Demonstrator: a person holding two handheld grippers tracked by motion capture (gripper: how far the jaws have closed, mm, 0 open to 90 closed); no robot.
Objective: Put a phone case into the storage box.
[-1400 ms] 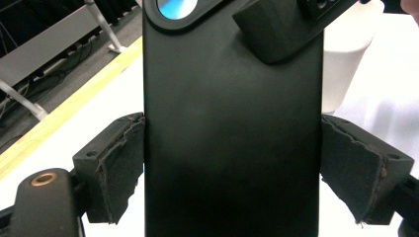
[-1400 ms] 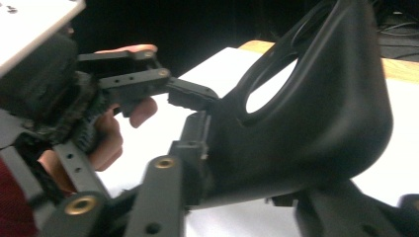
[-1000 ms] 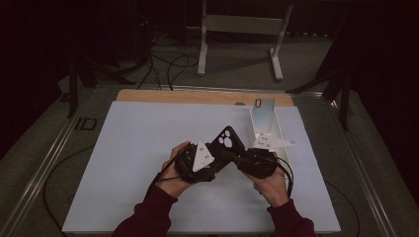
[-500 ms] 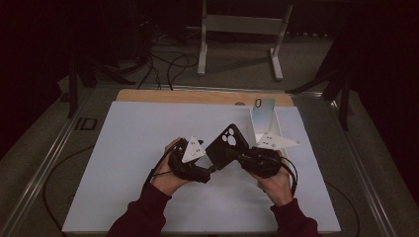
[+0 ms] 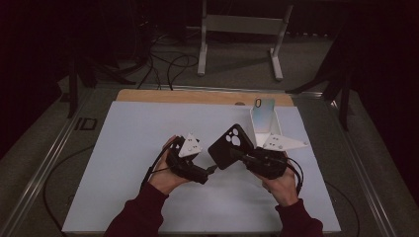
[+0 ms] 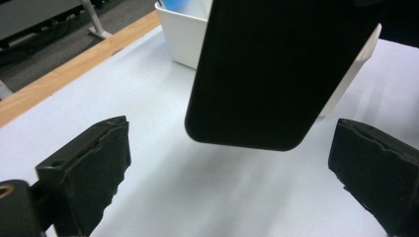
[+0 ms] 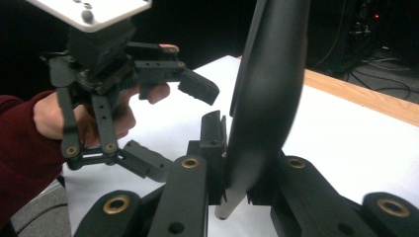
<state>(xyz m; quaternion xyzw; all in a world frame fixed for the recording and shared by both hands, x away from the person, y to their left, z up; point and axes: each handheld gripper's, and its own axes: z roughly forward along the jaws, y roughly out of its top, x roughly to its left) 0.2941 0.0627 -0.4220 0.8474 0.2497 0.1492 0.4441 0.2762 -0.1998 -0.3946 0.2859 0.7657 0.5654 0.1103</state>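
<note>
My right gripper (image 5: 238,156) (image 7: 237,163) is shut on the lower edge of a black phone case (image 5: 229,145) (image 7: 267,94) and holds it upright above the white mat. The case's camera cut-outs face up in the high view. My left gripper (image 5: 210,170) (image 6: 230,163) stands just left of it. Its jaws have just been opening and now stand wide. The case (image 6: 276,74) hangs ahead of the gap and neither pad touches it. The left gripper (image 7: 173,123) also appears in the right gripper view, spread open beside the case.
A white open box (image 5: 263,129) (image 6: 185,37) stands just behind the case, with a light blue phone (image 5: 264,105) upright in it. A wooden strip (image 5: 197,97) runs along the far edge of the white mat (image 5: 123,148). Cables and a metal stand lie beyond the table.
The left gripper's jaws have spread wider and the left hand has eased slightly left, away from the case. The right gripper and the case have stayed put.
</note>
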